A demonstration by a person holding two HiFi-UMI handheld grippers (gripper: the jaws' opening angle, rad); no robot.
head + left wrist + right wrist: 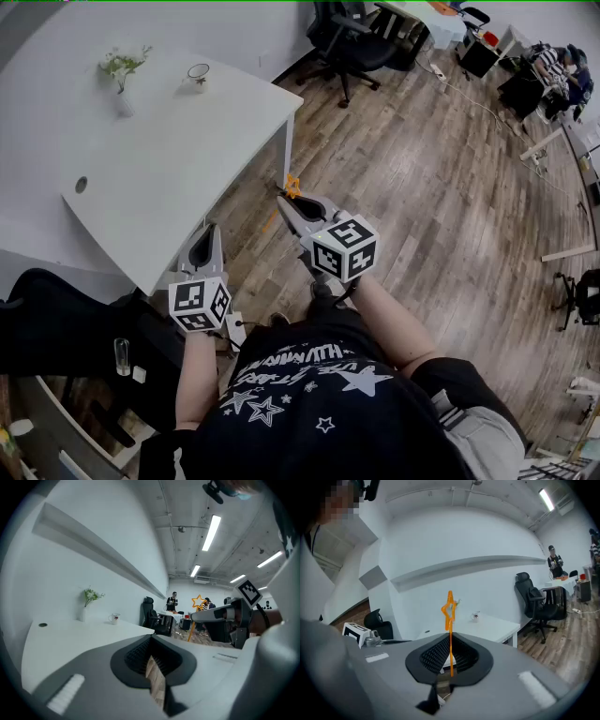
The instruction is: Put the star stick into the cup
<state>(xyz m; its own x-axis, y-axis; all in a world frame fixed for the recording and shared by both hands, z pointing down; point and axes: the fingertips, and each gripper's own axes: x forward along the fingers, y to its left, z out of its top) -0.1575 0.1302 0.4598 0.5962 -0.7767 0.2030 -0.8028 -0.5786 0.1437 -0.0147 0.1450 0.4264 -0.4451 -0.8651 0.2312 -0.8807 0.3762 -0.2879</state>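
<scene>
My right gripper [289, 204] is shut on an orange star stick [292, 185], held over the wooden floor just off the white table's [141, 187] right corner. In the right gripper view the stick [450, 644] stands upright between the jaws, its star [449, 606] on top. The cup [198, 75], white with a handle, stands at the table's far edge; it also shows as a small cup [476, 616] beyond the star. My left gripper [204, 232] hovers by the table's near edge, jaws together and empty [157, 677]. From there the star [198, 602] and the cup [114, 618] are visible.
A small white vase with a green sprig [122, 84] stands left of the cup. A cable hole [82, 185] marks the tabletop. Black office chairs [352, 42] stand on the floor beyond the table. A dark bag [66, 328] lies at my lower left.
</scene>
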